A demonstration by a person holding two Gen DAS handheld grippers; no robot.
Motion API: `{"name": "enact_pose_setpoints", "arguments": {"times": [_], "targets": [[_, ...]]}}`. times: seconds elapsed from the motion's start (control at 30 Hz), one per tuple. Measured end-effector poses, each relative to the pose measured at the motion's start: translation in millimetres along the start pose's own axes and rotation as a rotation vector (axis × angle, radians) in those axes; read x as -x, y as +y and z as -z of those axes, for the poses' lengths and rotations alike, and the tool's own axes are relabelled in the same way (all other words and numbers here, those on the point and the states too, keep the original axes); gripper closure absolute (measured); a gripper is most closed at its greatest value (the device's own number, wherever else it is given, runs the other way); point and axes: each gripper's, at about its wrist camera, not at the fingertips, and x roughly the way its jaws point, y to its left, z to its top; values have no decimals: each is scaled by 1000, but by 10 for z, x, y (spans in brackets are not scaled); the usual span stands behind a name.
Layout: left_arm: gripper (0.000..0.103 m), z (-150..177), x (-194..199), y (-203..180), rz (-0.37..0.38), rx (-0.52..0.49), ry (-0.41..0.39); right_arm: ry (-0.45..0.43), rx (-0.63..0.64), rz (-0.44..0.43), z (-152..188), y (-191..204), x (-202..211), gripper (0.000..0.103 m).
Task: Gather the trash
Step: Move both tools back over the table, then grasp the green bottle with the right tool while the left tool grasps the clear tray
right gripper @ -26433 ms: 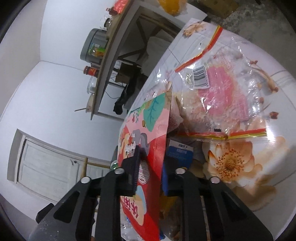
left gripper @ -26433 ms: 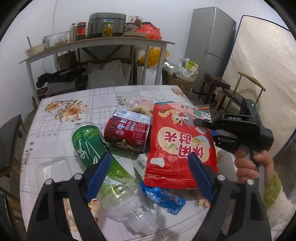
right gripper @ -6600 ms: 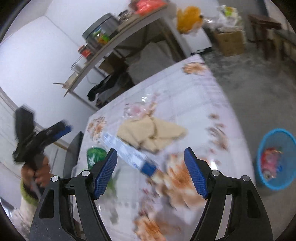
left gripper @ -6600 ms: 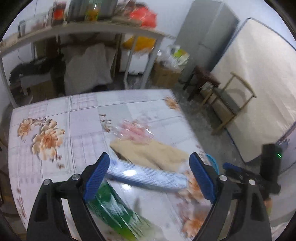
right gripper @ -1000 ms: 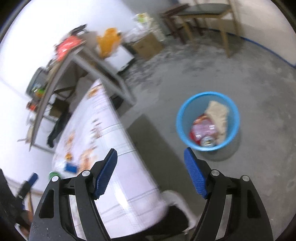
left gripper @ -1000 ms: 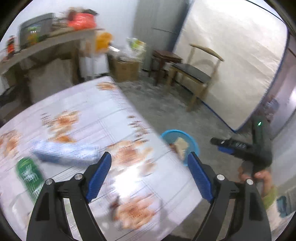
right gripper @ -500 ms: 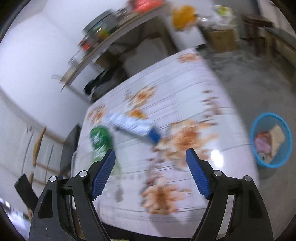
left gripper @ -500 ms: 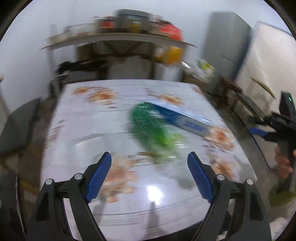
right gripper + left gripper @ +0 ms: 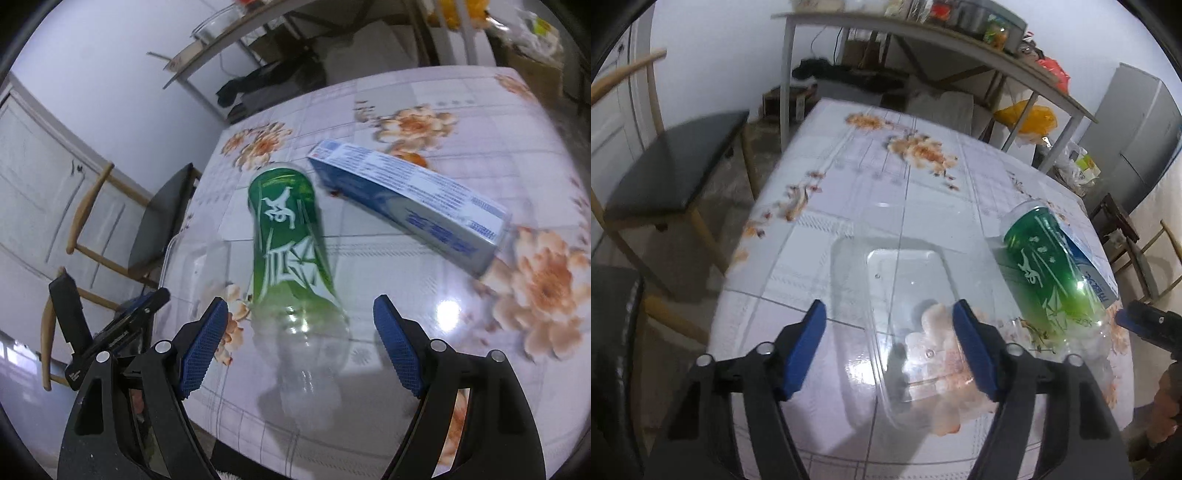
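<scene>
Both grippers are reaching for the next trash on the floral-patterned counter (image 9: pixel 849 177). The left gripper (image 9: pixel 890 347), its fingers closing but not yet gripping, straddles the clear plastic tray (image 9: pixel 905 288). The right gripper (image 9: pixel 299 347), fingers wide and empty, must drop over the green-labelled clear plastic bottle (image 9: pixel 288 240).

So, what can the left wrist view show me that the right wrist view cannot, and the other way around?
Only the left wrist view shows the whole clear plastic tray between the closing left gripper pads, plus the grey fridge and yellow bag. Only the right wrist view shows the bottle's clear neck end, in front of the open right gripper, the full blue-white box, and the white door. Both show the green-labelled bottle lying on the flowered table, beside the box.
</scene>
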Motion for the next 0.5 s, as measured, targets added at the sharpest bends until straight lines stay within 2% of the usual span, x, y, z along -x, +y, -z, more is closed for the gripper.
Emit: {"name": "enact_pose_setpoints", "arguments": {"times": [0.1,0.23,0.37,0.5], "targets": [[45,18,-87,-8,10,-9,25,25,30,3,-50,80,-144,26],[59,31,-180,18,10,13,61,61,75,19,-71,155,-306,26],[82,73,-235,41,8,32,90,80,124,66,-57,230,-447,43],[95,127,-246,40,3,32,97,75,146,76,0,263,-444,44]]}}
